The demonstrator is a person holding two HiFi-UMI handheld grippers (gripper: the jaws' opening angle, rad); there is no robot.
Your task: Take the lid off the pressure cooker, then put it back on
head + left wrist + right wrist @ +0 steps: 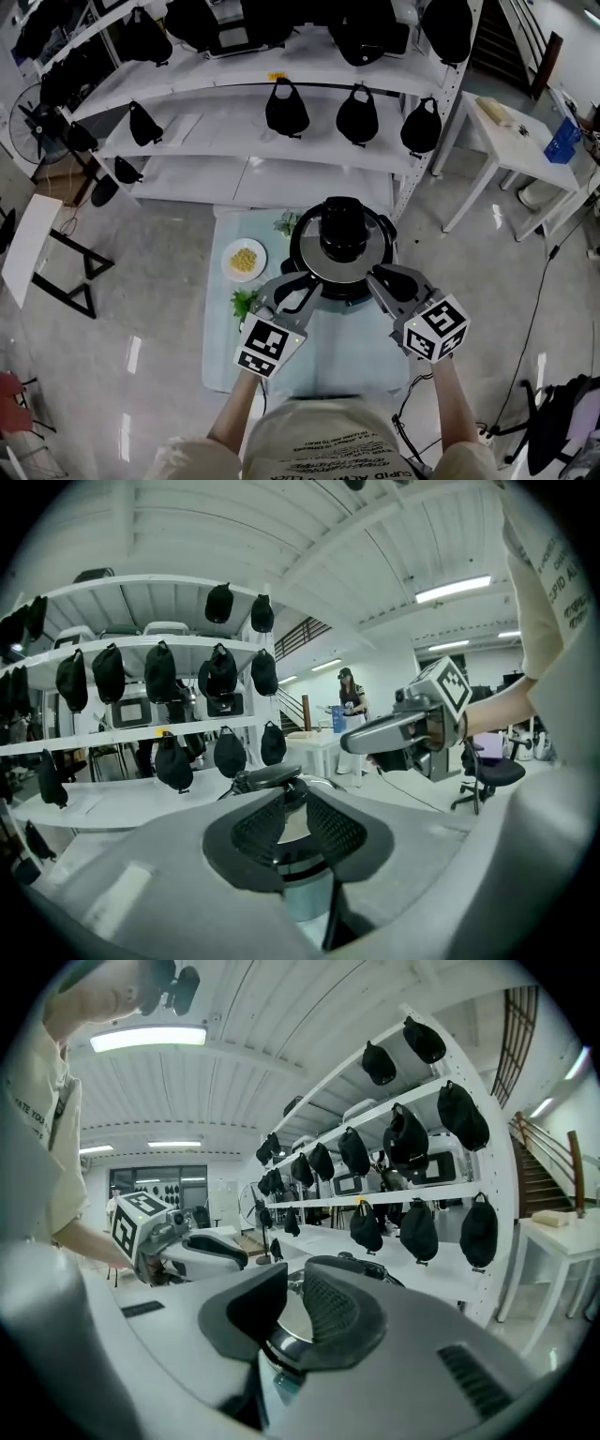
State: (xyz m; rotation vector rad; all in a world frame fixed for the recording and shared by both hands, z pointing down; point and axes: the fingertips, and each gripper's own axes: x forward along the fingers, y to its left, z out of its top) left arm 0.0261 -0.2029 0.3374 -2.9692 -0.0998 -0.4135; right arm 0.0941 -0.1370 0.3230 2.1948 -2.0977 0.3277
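Left claw (305, 282), right claw (382, 277) pinching rim of round steel black-knobbed pressure-cooker lid (330, 268); lifting evenly, keeping it level, advised.

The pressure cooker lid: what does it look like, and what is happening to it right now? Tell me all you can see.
The lid is a round disc of shiny, silvery metal with a tall black knob at its centre. It lies roughly level over the black cooker. The left gripper and the right gripper each clamp its near rim, one on either side. Whether it has lifted clear of the cooker cannot be told.
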